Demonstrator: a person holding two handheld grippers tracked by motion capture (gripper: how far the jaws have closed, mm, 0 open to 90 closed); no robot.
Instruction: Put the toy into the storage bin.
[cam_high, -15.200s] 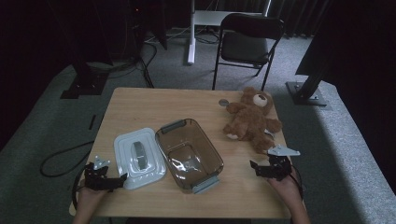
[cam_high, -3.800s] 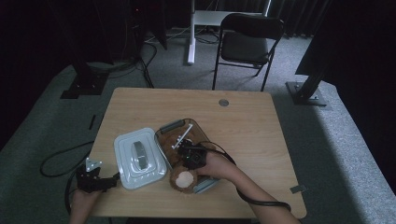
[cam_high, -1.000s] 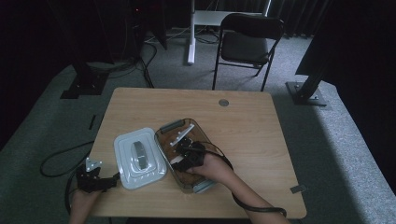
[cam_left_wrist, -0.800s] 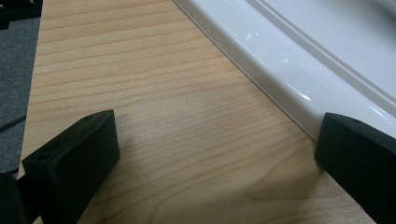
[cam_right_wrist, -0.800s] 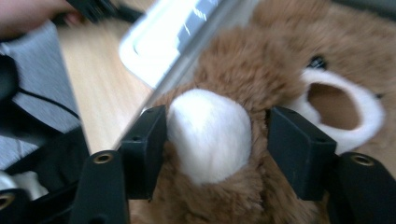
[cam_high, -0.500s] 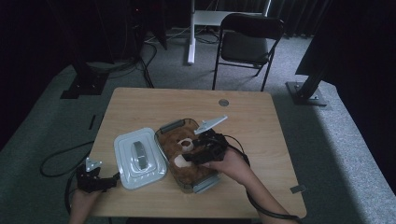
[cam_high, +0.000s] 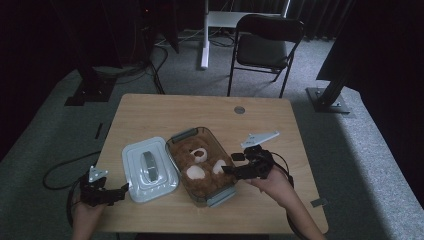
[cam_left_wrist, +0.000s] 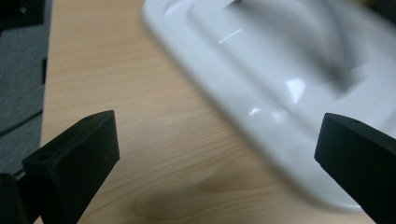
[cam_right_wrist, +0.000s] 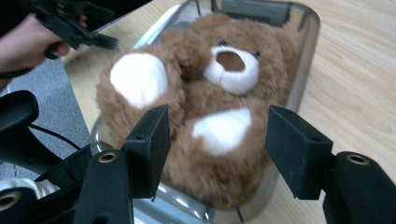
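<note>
Background stuff: a black folding chair (cam_high: 267, 47) sits on the grey carpet (cam_high: 380, 150) past the far edge of the light wood bench (cam_high: 165, 110), with a white post on a flat white base (cam_high: 205, 35) just to its left. Black stand bases rest on the floor at the far left (cam_high: 90, 92) and the far right (cam_high: 327, 97), and a black cable (cam_high: 62, 167) snakes over the carpet off the bench's left side. There's also a small round grey disc (cam_high: 239, 109) set in the benchtop near its far edge.
</note>
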